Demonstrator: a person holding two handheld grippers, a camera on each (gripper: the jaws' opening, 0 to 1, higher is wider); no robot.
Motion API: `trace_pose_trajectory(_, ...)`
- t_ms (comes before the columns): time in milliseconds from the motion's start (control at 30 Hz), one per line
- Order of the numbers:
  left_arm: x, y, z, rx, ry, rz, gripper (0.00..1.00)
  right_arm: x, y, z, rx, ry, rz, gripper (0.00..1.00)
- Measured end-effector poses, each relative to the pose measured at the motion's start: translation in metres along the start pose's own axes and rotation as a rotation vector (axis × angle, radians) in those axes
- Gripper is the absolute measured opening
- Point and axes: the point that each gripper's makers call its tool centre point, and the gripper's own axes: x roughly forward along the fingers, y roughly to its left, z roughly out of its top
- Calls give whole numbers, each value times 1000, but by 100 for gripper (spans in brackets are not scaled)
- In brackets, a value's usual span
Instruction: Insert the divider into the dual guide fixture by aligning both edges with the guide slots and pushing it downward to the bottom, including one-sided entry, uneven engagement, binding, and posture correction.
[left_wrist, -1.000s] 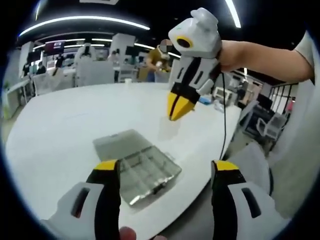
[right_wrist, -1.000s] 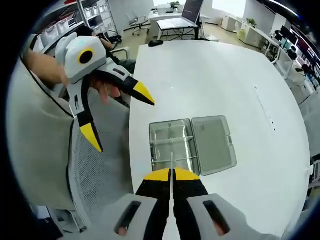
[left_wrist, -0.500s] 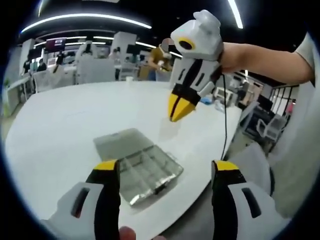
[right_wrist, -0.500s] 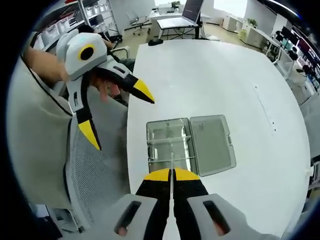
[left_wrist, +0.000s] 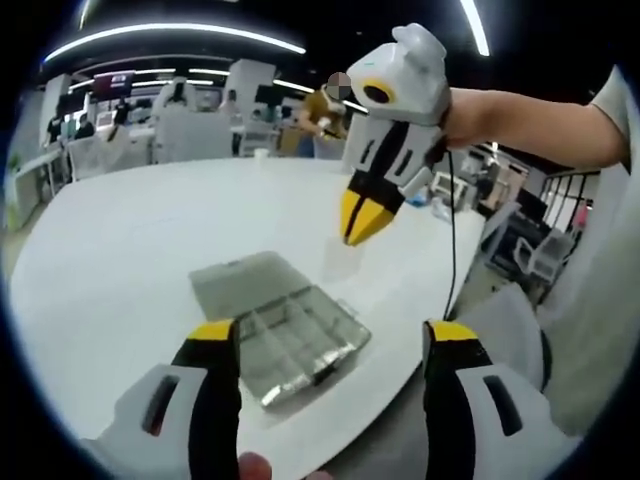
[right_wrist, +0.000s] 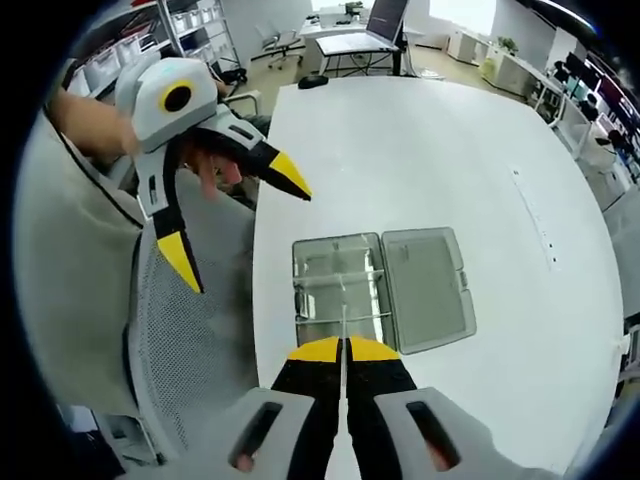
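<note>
Right gripper (right_wrist: 343, 348) up high, jaws pinched tight on the thin clear divider (right_wrist: 344, 322), hanging above the open box (right_wrist: 380, 290) on the white table (right_wrist: 450, 150). Left gripper (right_wrist: 230, 225) spread wide, holding nothing, off past the table's near edge. Best play, I'd say: lower the divider level so both edges meet the slots together, then press straight down. The box sits near that edge; plenty of bare table beyond it for maneuvering.
</note>
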Motion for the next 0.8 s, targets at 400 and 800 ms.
trace_pose_trajectory(400,1,2,-3,-6,4,-4,72,8,2,-4,-12,11,7,0)
trace_pose_trajectory(800,3,4,-9,-13,11,-6,71,17,4,-9,-19,15,9,0)
